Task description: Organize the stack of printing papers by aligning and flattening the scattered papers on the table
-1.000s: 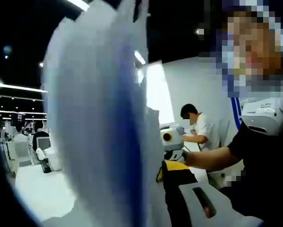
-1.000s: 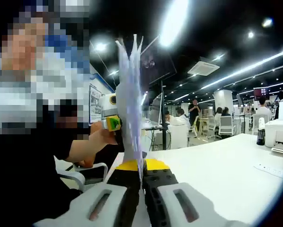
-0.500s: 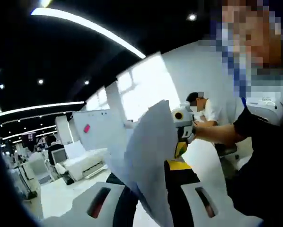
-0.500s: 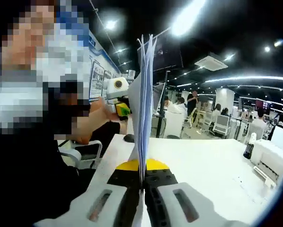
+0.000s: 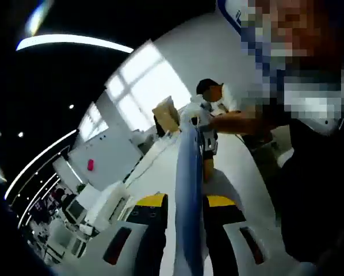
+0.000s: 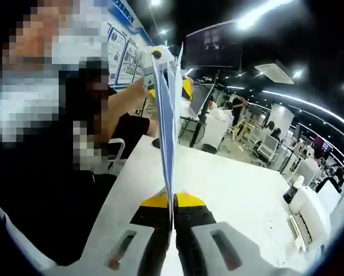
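Thin sheaf of white printing papers, seen edge-on, bluish in shade, held upright above the white table. Right gripper: jaws clamped on its lower edge. Left gripper: jaws pinching the same sheaf. Wall posters: writing too blurred to read.

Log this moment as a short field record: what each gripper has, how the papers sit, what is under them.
left gripper: jaws closed on the stack of papers, seen edge-on between them
right gripper: jaws closed on the same stack, sheets standing upright from its jaws
paper state: held off the table between the two grippers, sheets slightly fanned at the far edge in the right gripper view
surface below: white table
nearby: printer at the table's far right
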A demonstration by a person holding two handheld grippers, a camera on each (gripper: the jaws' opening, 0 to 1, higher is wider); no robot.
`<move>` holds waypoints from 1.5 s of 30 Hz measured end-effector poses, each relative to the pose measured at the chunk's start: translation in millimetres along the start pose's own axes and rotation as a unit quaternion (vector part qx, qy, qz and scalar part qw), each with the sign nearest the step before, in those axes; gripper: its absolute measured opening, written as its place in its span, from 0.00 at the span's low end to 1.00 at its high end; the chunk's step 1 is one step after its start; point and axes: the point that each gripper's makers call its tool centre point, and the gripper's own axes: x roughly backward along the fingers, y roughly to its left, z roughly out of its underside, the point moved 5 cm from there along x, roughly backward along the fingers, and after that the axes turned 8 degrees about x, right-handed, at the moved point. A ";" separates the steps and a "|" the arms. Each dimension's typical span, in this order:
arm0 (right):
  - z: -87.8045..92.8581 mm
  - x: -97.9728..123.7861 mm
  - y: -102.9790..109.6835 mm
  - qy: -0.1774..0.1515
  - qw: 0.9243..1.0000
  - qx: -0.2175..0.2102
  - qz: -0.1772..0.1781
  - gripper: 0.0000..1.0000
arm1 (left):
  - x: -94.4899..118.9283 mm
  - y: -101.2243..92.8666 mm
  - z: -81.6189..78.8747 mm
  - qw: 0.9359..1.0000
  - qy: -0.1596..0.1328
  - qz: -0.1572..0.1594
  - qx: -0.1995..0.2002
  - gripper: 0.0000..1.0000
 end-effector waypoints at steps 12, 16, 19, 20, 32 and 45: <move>-0.6 4.9 -4.8 0.009 0.998 0.039 0.045 0.00 | -18.3 -13.7 -1.2 0.999 -0.010 -0.025 -0.018 0.05; -1.9 9.0 -4.1 -0.024 0.996 0.048 0.065 0.20 | -12.1 -10.7 -3.6 0.998 -0.041 -0.045 -0.003 0.05; 9.8 21.4 -2.9 -0.075 0.994 -0.035 0.068 0.35 | -1.2 -3.8 -9.6 0.995 -0.082 -0.058 0.025 0.05; 12.4 25.2 -2.9 -0.093 0.992 -0.050 0.068 0.37 | 2.6 -1.1 -12.2 0.993 -0.096 -0.067 0.031 0.05; 41.6 81.5 -11.9 -0.344 0.914 -0.165 0.138 0.43 | 36.3 17.2 -32.6 0.946 -0.279 -0.057 0.153 0.05; 68.1 65.7 -15.0 -0.269 0.923 -0.190 0.199 0.00 | -1.5 26.9 56.3 0.918 -0.271 -0.139 0.253 0.05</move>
